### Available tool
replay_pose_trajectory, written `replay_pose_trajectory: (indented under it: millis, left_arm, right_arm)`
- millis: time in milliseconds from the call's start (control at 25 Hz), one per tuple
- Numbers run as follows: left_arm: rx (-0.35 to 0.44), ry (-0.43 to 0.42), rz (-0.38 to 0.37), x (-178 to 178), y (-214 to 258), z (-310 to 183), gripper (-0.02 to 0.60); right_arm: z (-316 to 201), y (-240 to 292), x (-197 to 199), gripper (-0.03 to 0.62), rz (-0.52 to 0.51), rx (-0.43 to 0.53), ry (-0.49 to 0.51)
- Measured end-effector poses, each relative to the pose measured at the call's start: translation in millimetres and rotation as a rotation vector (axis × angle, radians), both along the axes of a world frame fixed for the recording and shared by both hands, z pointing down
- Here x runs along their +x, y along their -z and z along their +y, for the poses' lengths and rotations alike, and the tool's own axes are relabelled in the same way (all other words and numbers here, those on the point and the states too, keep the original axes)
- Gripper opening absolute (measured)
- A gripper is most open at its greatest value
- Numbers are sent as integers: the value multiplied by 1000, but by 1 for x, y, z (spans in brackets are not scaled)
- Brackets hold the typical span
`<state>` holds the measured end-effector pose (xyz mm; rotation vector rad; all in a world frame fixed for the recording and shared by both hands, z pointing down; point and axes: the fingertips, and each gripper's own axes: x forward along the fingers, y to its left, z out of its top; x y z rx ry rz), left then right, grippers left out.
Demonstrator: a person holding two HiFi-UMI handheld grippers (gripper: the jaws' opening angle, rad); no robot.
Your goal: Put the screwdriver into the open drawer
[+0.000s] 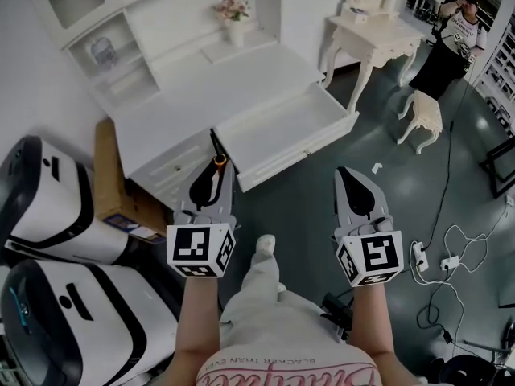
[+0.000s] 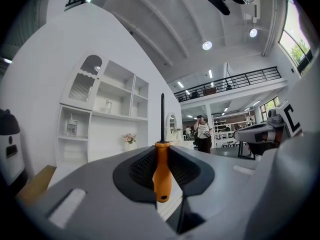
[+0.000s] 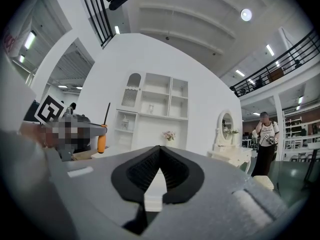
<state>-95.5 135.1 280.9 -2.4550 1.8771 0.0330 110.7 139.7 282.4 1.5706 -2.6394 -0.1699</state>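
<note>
My left gripper [image 1: 216, 177] is shut on a screwdriver [image 1: 218, 166] with an orange handle; its black shaft points toward the white desk. In the left gripper view the orange handle [image 2: 161, 170] stands upright between the black pads, shaft up. The open drawer [image 1: 273, 129] juts from the white desk [image 1: 241, 75] just ahead and to the right of the screwdriver tip; its inside looks bare. My right gripper [image 1: 348, 175] hovers over the floor right of the drawer, jaws together on nothing [image 3: 159, 149]. The right gripper view catches the screwdriver [image 3: 102, 140] at its left.
Two white-and-black machines [image 1: 56, 215] and a cardboard box [image 1: 109, 171] stand left of the desk. A flower vase [image 1: 233, 21] sits on the desk's shelf. A dressing table [image 1: 378, 34], stool [image 1: 424, 115] and a person [image 1: 451, 43] are at the right; cables and a power strip [image 1: 438, 260] lie on the floor.
</note>
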Motion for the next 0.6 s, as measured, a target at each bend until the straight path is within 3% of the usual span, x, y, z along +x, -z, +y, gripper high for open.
replay_pose_trajectory:
  millis: [600]
  left_arm:
    - [-34, -31, 2, -11, -12, -114, 87]
  right_arm:
    - [-107, -9, -13, 1, 30, -33, -16]
